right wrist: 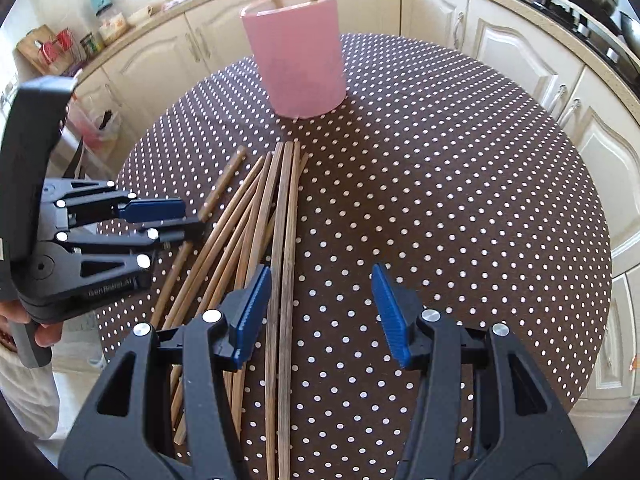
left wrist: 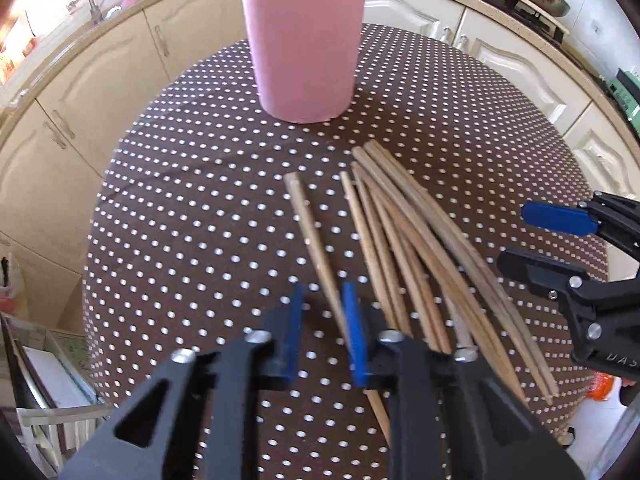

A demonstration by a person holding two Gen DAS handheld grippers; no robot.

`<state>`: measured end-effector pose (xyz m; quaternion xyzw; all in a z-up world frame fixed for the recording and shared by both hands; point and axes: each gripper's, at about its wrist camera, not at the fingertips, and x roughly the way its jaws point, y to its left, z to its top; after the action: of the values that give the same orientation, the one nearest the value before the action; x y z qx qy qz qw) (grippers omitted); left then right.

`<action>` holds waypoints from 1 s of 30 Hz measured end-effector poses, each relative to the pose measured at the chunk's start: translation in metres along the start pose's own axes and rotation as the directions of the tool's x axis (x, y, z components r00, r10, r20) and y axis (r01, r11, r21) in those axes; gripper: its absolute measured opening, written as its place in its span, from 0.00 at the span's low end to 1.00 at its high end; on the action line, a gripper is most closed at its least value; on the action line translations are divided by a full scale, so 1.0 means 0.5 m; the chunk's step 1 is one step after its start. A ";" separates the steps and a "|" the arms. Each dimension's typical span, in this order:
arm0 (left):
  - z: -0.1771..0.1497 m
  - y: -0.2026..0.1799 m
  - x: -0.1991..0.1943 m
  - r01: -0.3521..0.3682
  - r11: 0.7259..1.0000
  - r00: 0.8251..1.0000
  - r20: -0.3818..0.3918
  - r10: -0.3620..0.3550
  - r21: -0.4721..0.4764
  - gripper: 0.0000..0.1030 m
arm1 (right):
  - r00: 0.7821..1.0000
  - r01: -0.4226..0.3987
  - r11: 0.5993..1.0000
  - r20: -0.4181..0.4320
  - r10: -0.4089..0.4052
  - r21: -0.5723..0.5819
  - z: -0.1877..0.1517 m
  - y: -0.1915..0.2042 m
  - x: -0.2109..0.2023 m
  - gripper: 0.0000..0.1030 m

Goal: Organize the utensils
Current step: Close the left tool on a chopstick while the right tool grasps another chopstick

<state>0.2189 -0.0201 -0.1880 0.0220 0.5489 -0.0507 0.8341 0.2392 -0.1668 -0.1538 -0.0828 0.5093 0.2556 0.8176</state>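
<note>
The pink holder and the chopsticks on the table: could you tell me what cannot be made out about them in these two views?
- Pink holder: its inside is hidden by its own wall in both views; the two sticks in it are cut off by the top edge.
- Single chopstick: in the left wrist view, the left gripper covers its near part; contact with the pads is unclear.
- Chopstick pile: overlaps prevent counting.

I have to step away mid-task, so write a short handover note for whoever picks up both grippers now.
Left gripper: jaws narrowed around a single chopstick lying apart from the pile; firm grip unclear.
Right gripper: open over two darker chopsticks, holding nothing.
Pink cup stands at the table's far side.
Done: two sticks in the cup.
Left: move the loose pile into the cup.
</note>
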 end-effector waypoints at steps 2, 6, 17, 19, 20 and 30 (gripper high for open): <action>0.003 0.006 0.001 0.021 1.000 1.000 0.001 -0.021 -0.010 0.12 | 0.999 -0.016 1.000 -0.029 0.016 -0.007 0.006 0.004 0.012 0.34; 0.003 0.020 0.001 0.038 0.999 0.999 0.001 -0.038 -0.016 0.09 | 0.998 -0.019 1.000 -0.061 0.018 -0.017 0.020 0.008 0.031 0.33; 0.007 0.029 0.003 0.051 0.999 0.999 0.003 -0.051 0.010 0.07 | 0.988 0.047 0.996 -0.140 -0.057 -0.078 0.055 0.047 0.067 0.27; 0.009 0.026 0.004 0.050 0.999 0.999 0.004 -0.050 0.010 0.07 | 0.986 0.062 0.993 -0.151 -0.076 -0.096 0.062 0.060 0.075 0.22; 0.008 0.026 0.004 0.051 0.999 0.999 0.004 -0.051 0.011 0.07 | 0.985 0.072 0.992 -0.151 -0.088 -0.106 0.066 0.067 0.079 0.17; 0.002 0.046 -0.001 0.131 0.991 0.990 0.062 -0.128 -0.032 0.06 | 0.994 0.031 0.998 -0.103 -0.037 -0.056 0.061 0.066 0.079 0.06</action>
<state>0.2222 0.0028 -0.1878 -0.0303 0.5249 -0.0954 0.8452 0.2606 -0.1132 -0.1701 -0.1269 0.5426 0.2508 0.7916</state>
